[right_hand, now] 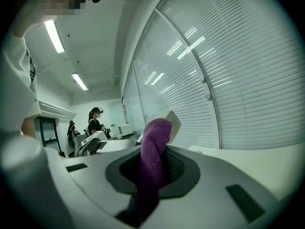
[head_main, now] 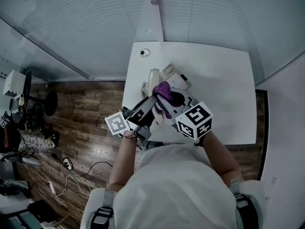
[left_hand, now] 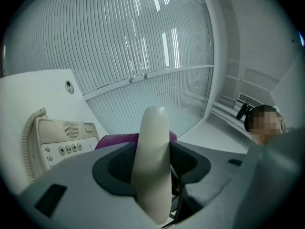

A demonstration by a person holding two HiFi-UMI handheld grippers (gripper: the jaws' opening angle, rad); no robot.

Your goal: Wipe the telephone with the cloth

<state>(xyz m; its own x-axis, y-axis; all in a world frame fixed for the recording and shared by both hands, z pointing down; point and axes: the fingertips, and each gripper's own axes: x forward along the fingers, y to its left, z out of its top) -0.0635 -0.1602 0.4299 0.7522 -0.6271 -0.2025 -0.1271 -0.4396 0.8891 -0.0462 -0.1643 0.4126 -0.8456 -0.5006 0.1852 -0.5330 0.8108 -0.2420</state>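
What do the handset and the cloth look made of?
The handset looks like hard plastic: cream, smooth, soft sheen, no grain. The cloth is purple textile, probably knit or microfibre: fine woven texture, matte.

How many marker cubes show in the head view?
2. One marker cube is on the left gripper holding the handset, the other on the right gripper holding the cloth.

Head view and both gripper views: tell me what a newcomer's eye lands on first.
The purple cloth stands out most, pinched in the right tongs right by the cream handset, which the left tongs grip above the white table. The telephone base lies on the table, left of the handset in the left gripper view.
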